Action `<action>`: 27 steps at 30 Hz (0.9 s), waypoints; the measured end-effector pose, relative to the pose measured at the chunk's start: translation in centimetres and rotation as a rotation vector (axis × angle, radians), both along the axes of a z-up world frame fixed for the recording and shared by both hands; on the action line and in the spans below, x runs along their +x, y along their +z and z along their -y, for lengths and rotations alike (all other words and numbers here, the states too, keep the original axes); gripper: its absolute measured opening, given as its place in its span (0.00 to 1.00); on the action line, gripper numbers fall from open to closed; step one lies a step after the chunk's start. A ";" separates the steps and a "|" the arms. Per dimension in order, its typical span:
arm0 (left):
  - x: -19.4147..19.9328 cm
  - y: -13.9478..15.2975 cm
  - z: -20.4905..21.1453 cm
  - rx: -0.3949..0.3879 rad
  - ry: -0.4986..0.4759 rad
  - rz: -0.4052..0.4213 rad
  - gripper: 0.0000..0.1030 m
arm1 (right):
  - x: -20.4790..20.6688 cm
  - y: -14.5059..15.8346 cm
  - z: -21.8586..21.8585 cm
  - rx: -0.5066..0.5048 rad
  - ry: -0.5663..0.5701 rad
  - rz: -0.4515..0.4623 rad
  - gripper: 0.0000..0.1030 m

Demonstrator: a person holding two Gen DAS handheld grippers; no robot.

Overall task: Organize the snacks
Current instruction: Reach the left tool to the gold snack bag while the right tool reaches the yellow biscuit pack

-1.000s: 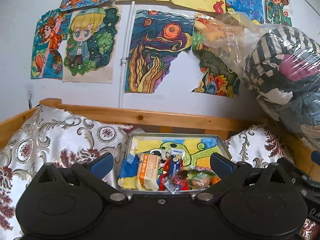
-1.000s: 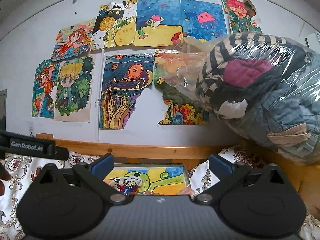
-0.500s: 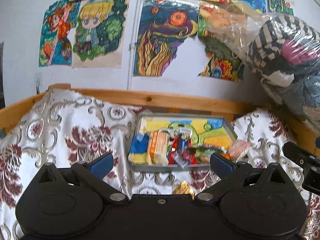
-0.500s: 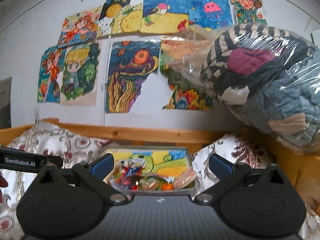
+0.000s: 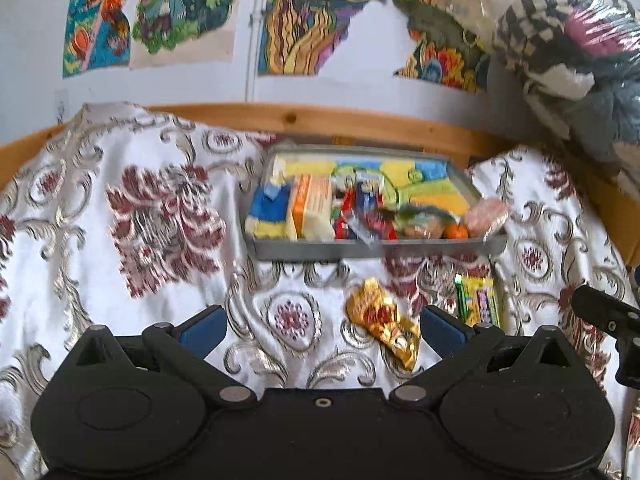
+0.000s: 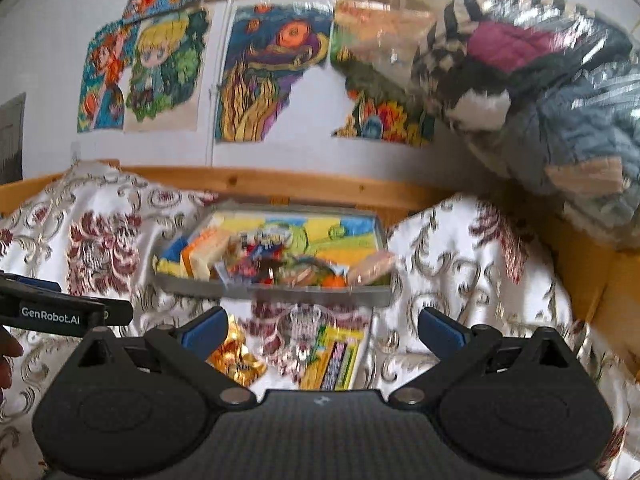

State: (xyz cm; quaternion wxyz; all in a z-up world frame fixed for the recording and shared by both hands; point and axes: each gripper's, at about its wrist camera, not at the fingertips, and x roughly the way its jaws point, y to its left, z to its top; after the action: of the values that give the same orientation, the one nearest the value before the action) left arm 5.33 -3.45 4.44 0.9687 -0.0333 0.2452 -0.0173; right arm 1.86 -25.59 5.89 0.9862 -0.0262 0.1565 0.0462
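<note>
Both the left tongs (image 5: pixel 322 326) and the right tongs (image 6: pixel 322 326) are spread wide and hold nothing. Just beyond them, on the patterned cloth (image 5: pixel 160 208), lie a gold wrapped snack (image 5: pixel 382 326) and a yellow-green packet (image 5: pixel 478 300), near each other. Further away sits a gray tray (image 5: pixel 372 249), filled with snacks: an orange box (image 5: pixel 310 210), red wrappers and a small orange fruit (image 5: pixel 456 232). Behind it runs a wooden rail (image 5: pixel 320 118), and above are colourful drawings (image 5: pixel 316 12) on the wall.

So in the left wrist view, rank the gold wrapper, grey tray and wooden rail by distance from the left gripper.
From the left gripper:
1. Gold wrapper, on the cloth, right of centre.
2. Grey tray, beyond it, centre.
3. Wooden rail, against the wall.
</note>
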 end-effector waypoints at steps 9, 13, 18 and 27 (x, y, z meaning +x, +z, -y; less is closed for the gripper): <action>3.5 -3.2 1.0 -0.028 -0.069 -0.127 0.99 | 2.2 -2.6 0.8 0.038 -0.007 -0.117 1.00; 5.1 -4.3 1.5 -0.040 -0.087 -0.158 0.99 | 3.1 -3.7 1.1 0.028 -0.017 -0.150 1.00; 7.5 -5.6 1.6 -0.113 -0.098 -0.209 0.99 | 4.3 -5.5 0.9 -0.051 -0.008 -0.180 1.00; 10.8 -7.7 1.2 -0.214 -0.125 -0.220 0.99 | 7.7 -7.9 0.1 -0.081 0.085 -0.220 0.89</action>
State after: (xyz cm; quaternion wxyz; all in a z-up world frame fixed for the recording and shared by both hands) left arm 16.18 -4.63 -3.23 0.9240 -0.1228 0.3482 -0.0998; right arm 9.53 -25.73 -2.05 0.9585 -0.0674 0.2641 0.0841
